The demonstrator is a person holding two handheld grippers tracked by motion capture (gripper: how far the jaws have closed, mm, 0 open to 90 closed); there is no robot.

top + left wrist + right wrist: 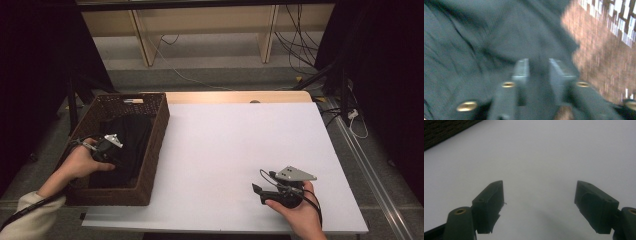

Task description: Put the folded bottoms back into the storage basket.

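The left claw [116, 150], jaws slightly apart and gripping nothing, is hovering over the black crumpled cloth [131, 137] lying at its two o'clock inside the brown wicker basket [159, 131].

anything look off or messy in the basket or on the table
Mostly tidy. The dark cloth lies bunched and creased in the wicker basket rather than folded, under the left claw, whose jaws stand slightly apart. The right claw is open over the bare white table. Nothing spilled or broken.
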